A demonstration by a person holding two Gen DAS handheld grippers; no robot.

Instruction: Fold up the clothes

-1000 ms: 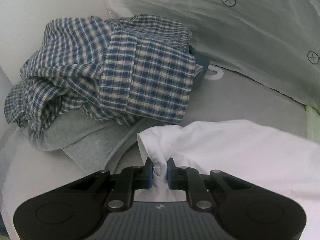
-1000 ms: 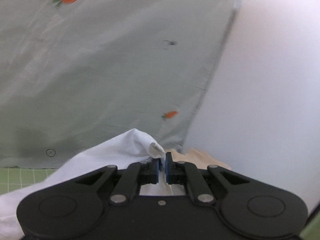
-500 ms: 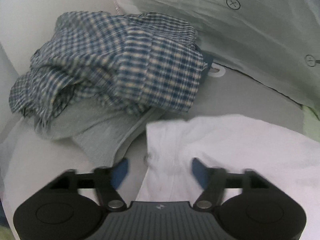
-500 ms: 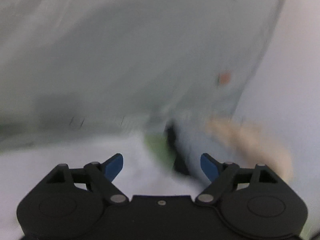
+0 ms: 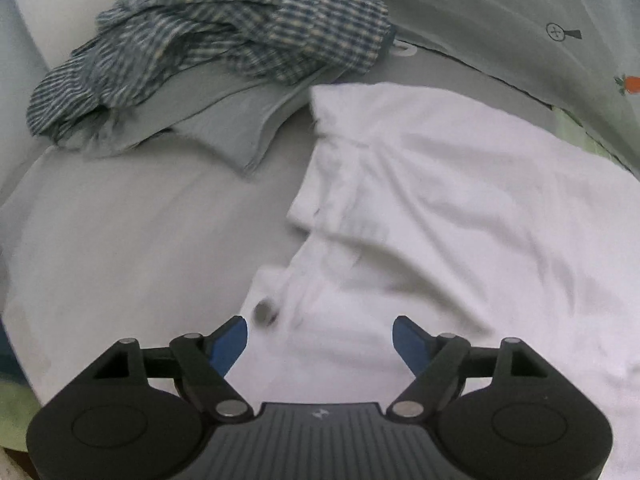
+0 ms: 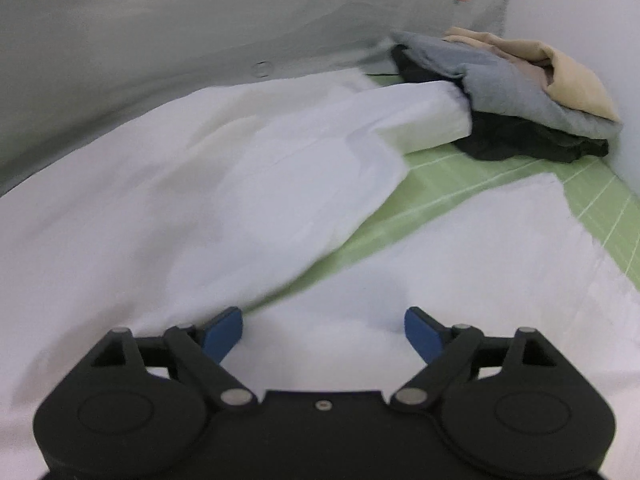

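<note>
lying rumpled, white shirt (image 5: 460,208)

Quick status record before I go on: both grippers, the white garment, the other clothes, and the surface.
left gripper: open, jaws just opened, above the white shirt, not gripping
right gripper: open, jaws just opened, nothing pinched
white shirt: spread out and wrinkled, one sleeve reaching toward the folded pile
unfolded heap: checked shirt lying on a grey garment
folded pile: beige piece over a grey piece over a black piece
surface: green grid mat
</note>
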